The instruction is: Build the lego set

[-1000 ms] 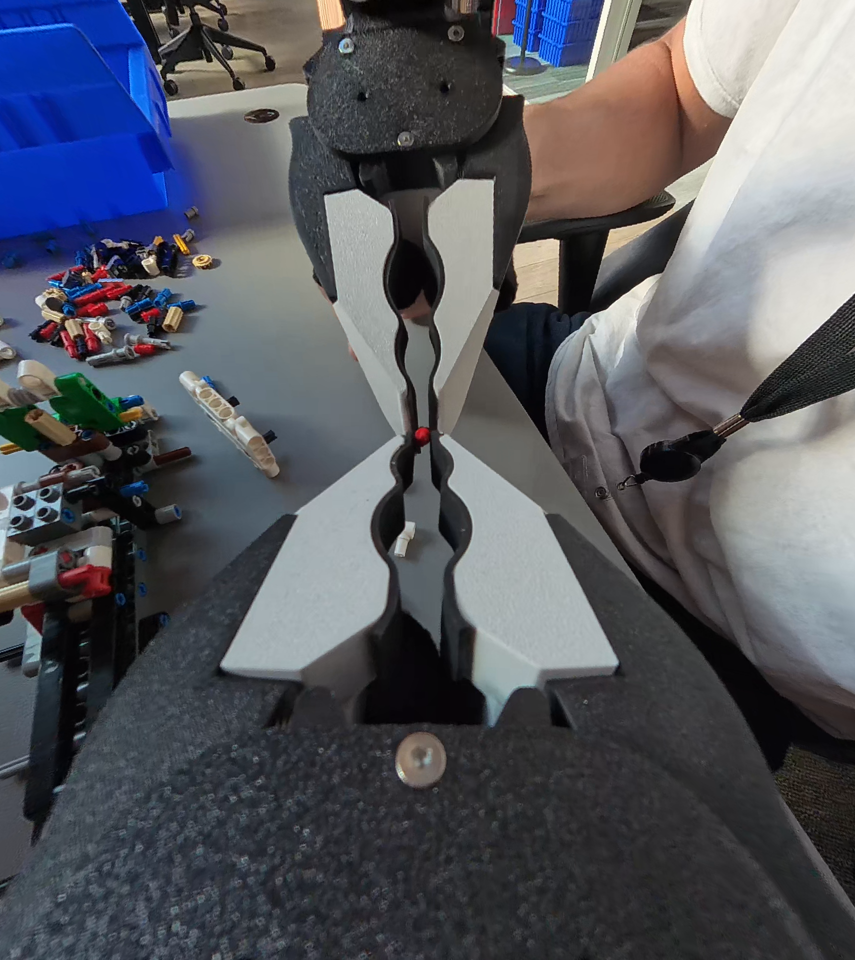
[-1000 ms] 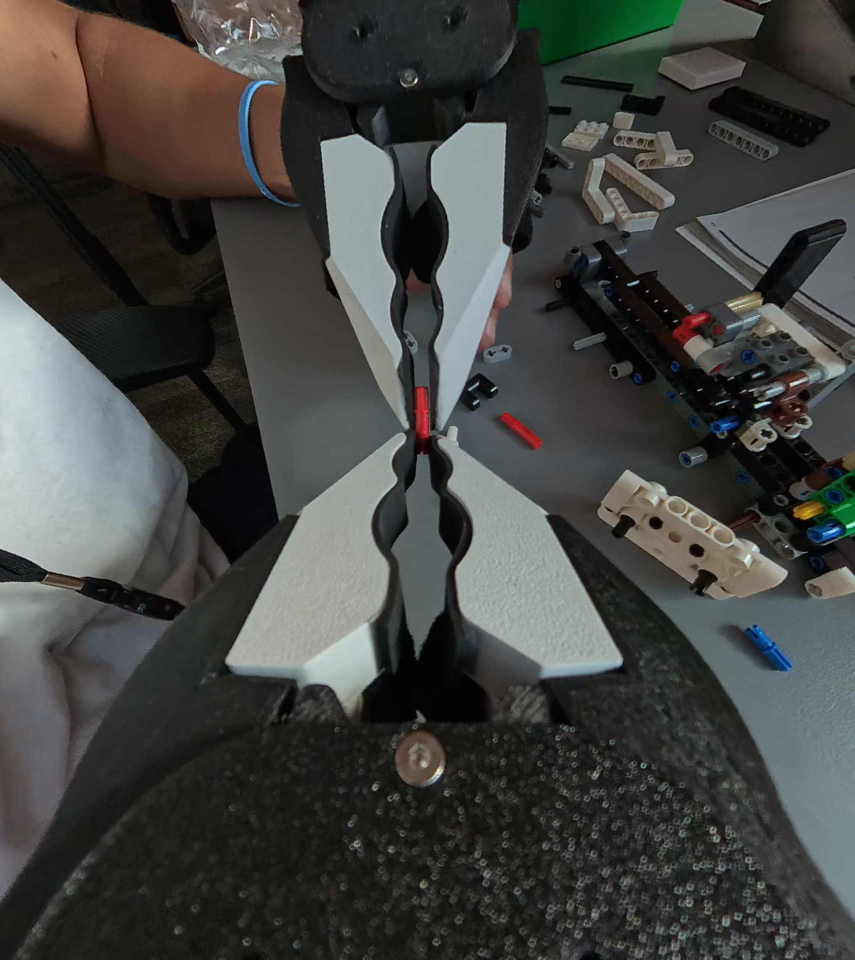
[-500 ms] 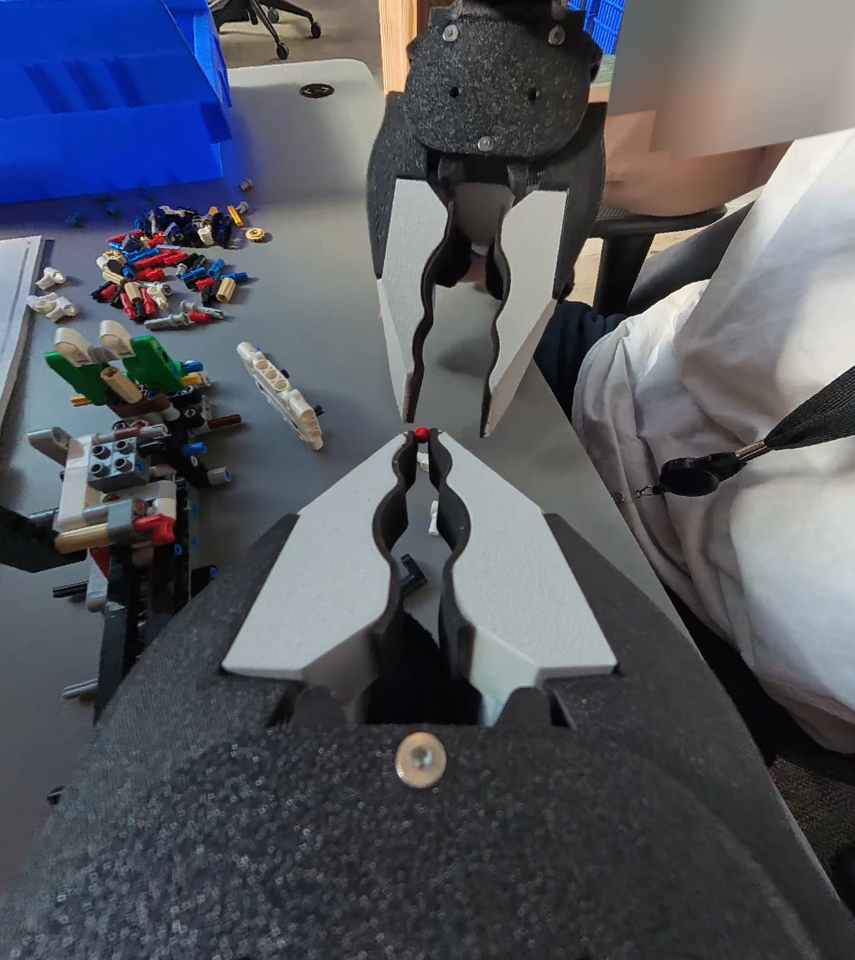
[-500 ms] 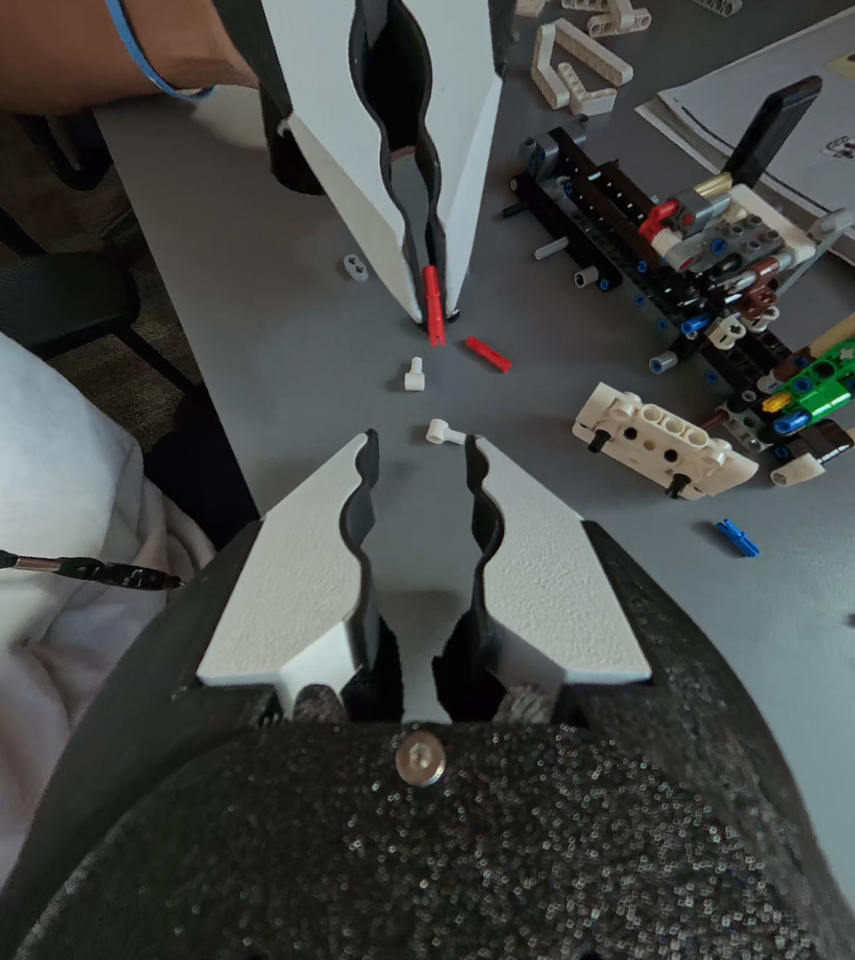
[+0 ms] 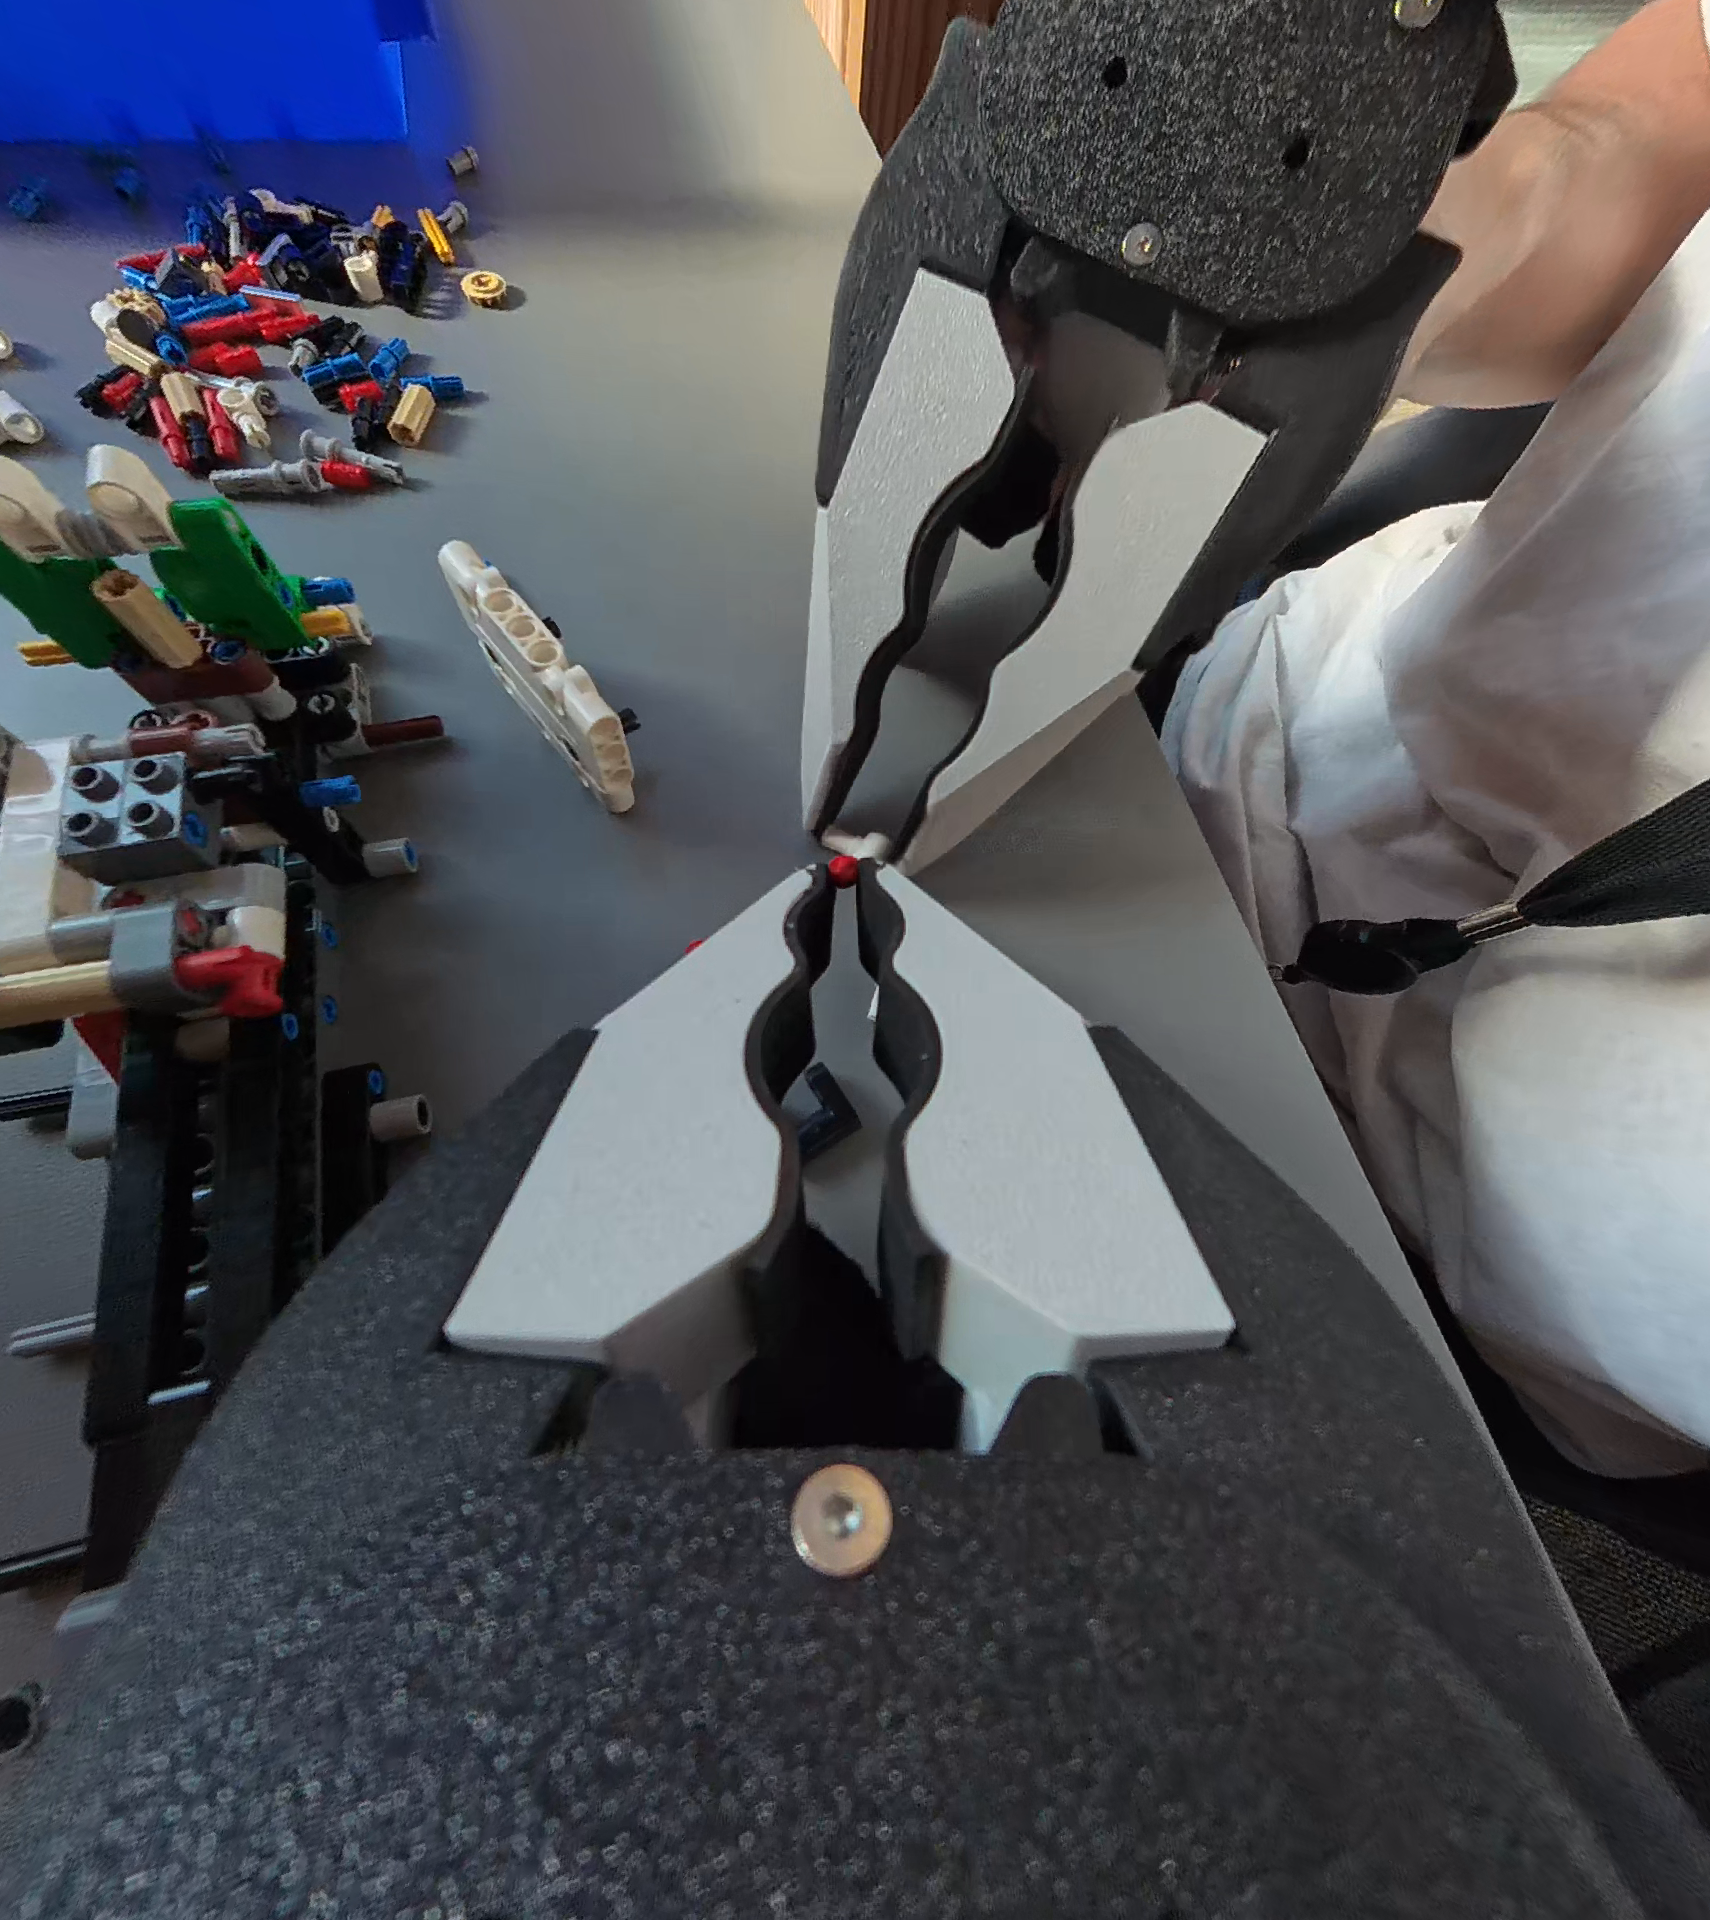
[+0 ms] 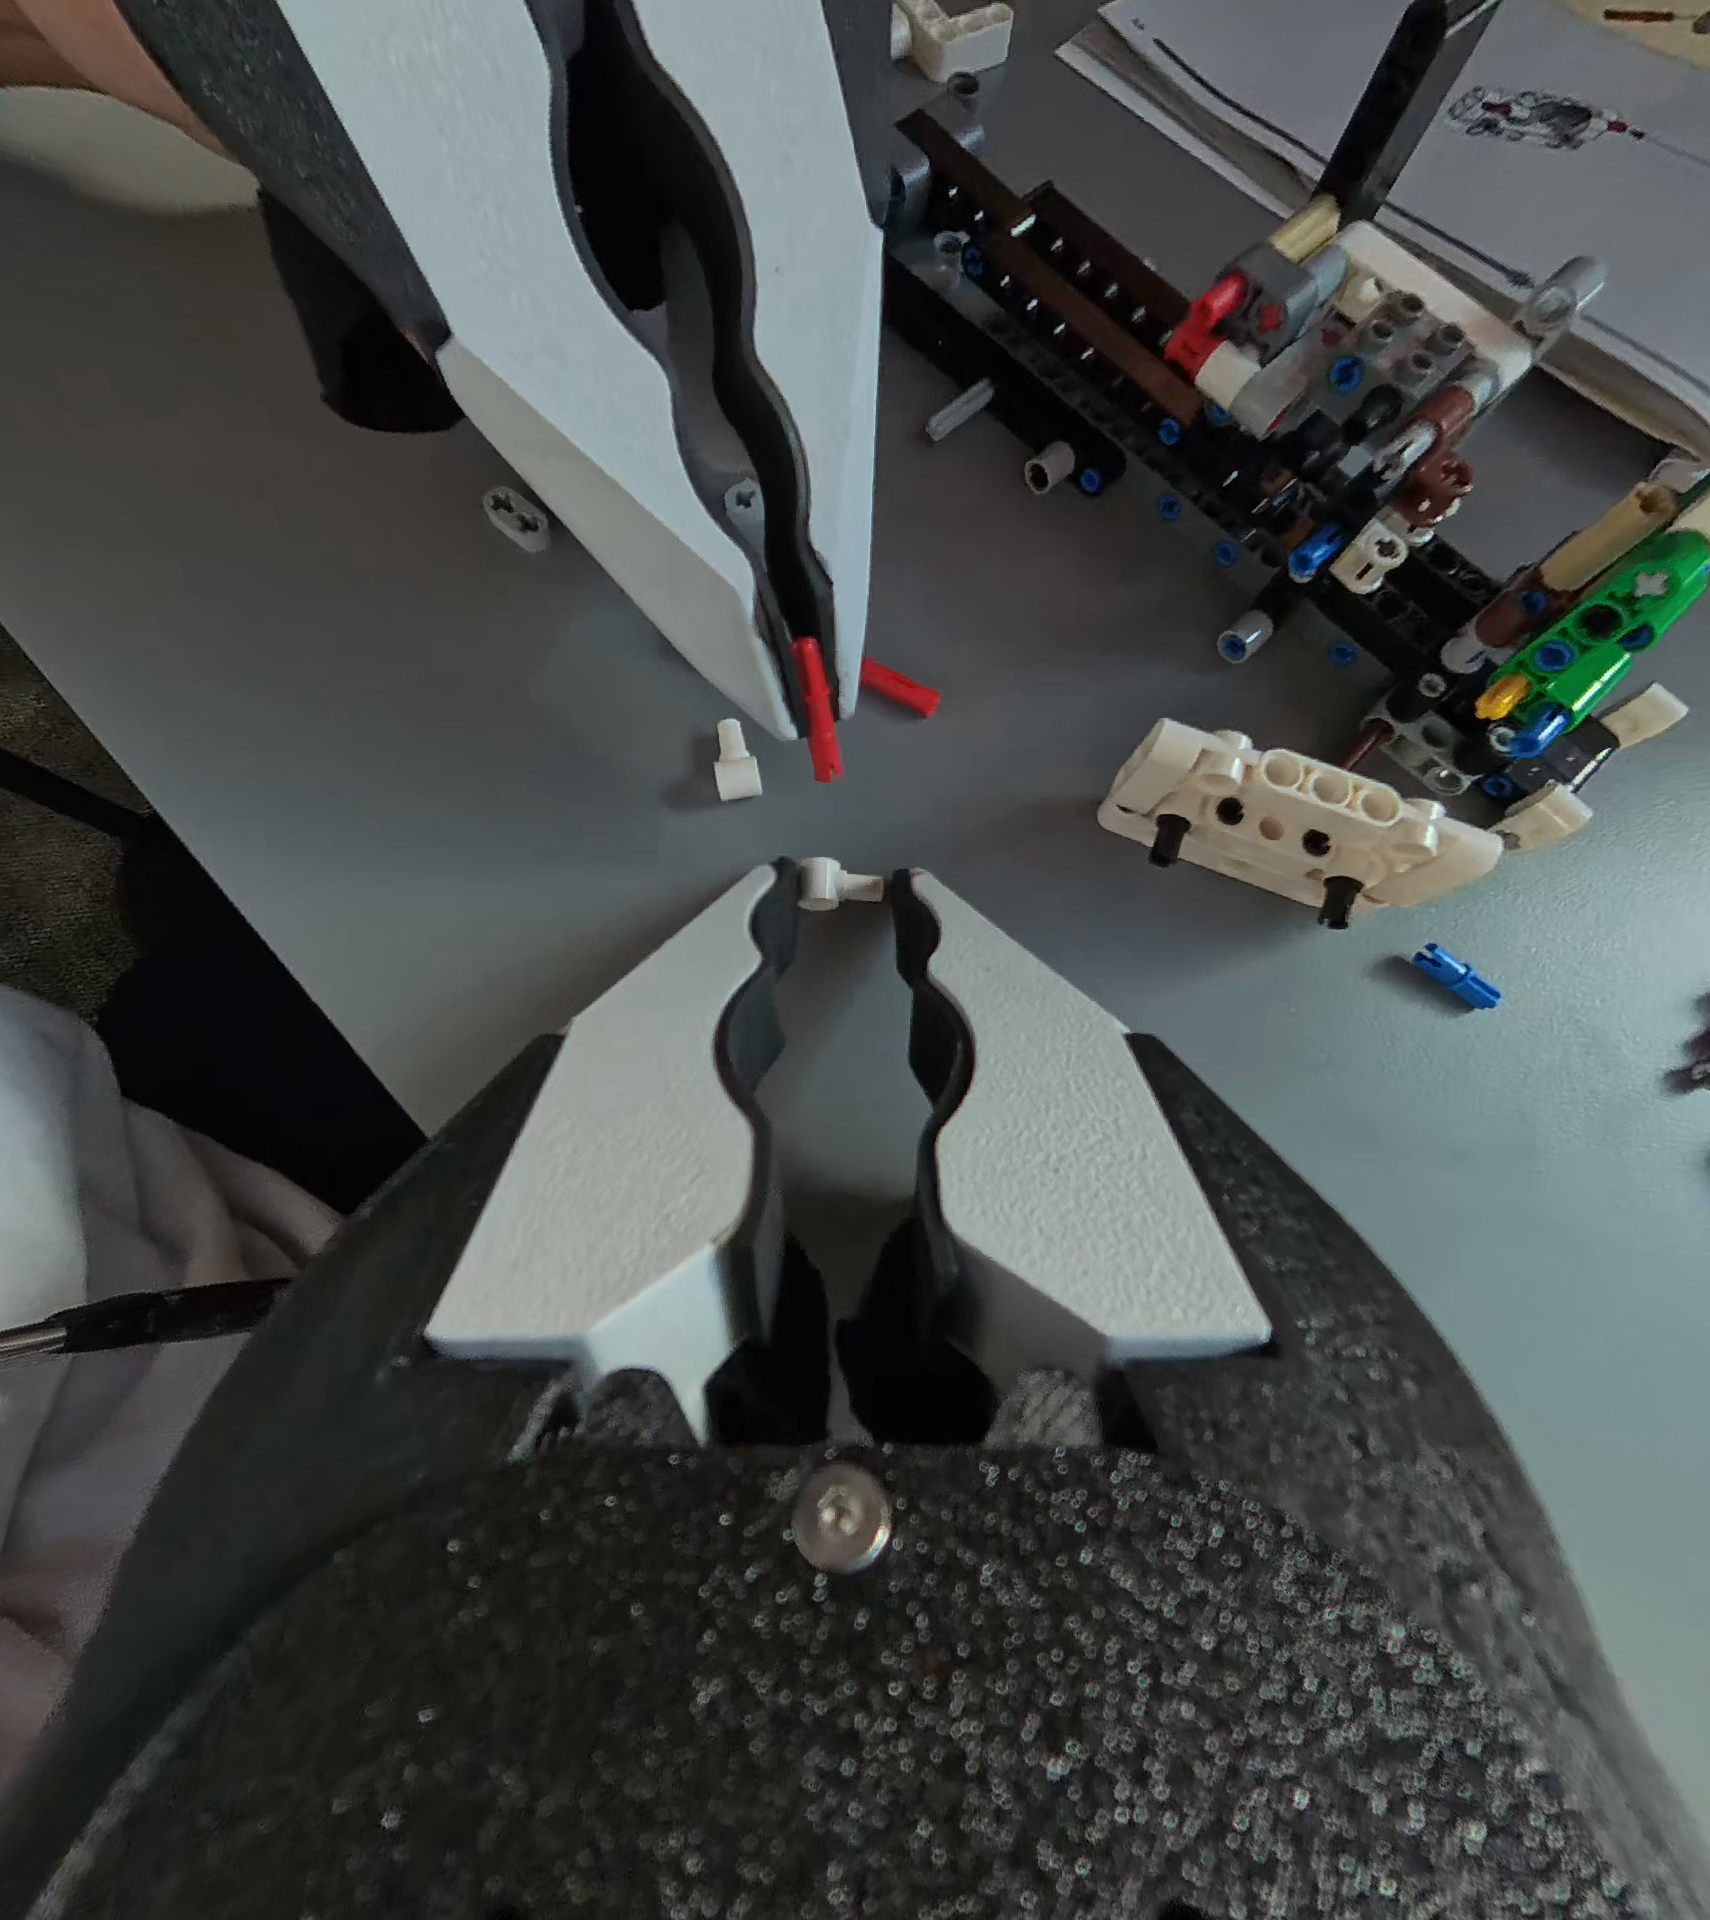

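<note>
Your left gripper [image 5: 838, 871] is clenched on a small red plastic pin [image 6: 816, 709], which pokes out past the fingertips with both dark pads pressed against its sides; in the left wrist view only its round red end [image 5: 838, 869] shows at the tip. Your right gripper [image 6: 838, 883] has its fingers around a small white plastic connector with a stubby peg [image 6: 833, 883], lying crosswise on the grey tabletop [image 6: 415, 665]. The connector's round body touches the left pad, while the peg end sits at the right pad, and you cannot tell whether that pad presses on it. From the left wrist view the same white piece [image 5: 856, 844] lies between the right gripper's fingertips, just beyond the red pin's end. Just beside the held pin, a second white connector [image 6: 735, 764] lies on the table to its left, and a loose red pin [image 6: 898, 686] lies to its right. Farther right rests a cream-white beam block with round holes and black pegs [image 6: 1298, 816], and beyond it a long black building-brick assembly with grey, red and green parts [image 6: 1350, 416]. A small blue pin [image 6: 1453, 977] lies on its own near the right edge. In the left wrist view a scattered pile of red, blue, black and tan small parts [image 5: 279, 332] sits far left.
</note>
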### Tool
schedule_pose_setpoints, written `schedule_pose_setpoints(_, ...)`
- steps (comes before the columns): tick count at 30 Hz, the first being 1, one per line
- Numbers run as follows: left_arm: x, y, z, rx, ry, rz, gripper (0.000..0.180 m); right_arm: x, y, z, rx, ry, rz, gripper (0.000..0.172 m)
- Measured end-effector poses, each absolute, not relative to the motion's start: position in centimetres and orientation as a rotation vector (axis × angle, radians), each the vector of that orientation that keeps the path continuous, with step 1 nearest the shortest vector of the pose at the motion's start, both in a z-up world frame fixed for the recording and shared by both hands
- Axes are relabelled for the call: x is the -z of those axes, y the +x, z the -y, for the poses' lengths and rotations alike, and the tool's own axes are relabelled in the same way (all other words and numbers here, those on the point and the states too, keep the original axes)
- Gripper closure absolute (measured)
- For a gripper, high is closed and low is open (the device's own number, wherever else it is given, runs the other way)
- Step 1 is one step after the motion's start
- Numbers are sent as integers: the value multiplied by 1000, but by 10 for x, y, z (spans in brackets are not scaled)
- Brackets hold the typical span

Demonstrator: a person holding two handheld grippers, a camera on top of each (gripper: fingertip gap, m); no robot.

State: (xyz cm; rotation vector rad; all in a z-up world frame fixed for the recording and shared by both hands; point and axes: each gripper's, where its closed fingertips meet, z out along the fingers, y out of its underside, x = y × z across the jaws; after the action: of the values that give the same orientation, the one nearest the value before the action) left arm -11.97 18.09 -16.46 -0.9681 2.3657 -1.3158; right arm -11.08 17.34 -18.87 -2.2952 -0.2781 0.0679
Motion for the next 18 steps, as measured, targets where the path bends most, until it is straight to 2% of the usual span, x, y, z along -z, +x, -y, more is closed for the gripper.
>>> schedule_pose_setpoints(1, 164, -120, -181, 1321, -970, -2364, 178, 189, -110, -173, -54, -2287, 291, 157)
schedule_pose_setpoints(7, 156, -117, -185, 1394, -1010, -2314, 178, 187, -114, -174, -63, -2258, 344, 158)
schedule_pose_setpoints(14, 107, -107, -203, 1778, -1081, -2005, 178, 103, -100, -192, -68, -1802, 365, 158)
schedule_pose_setpoints(18, 90, -107, -209, 1921, -1093, -1888, 179, 97, -92, -206, 63, -1746, 486, 158)
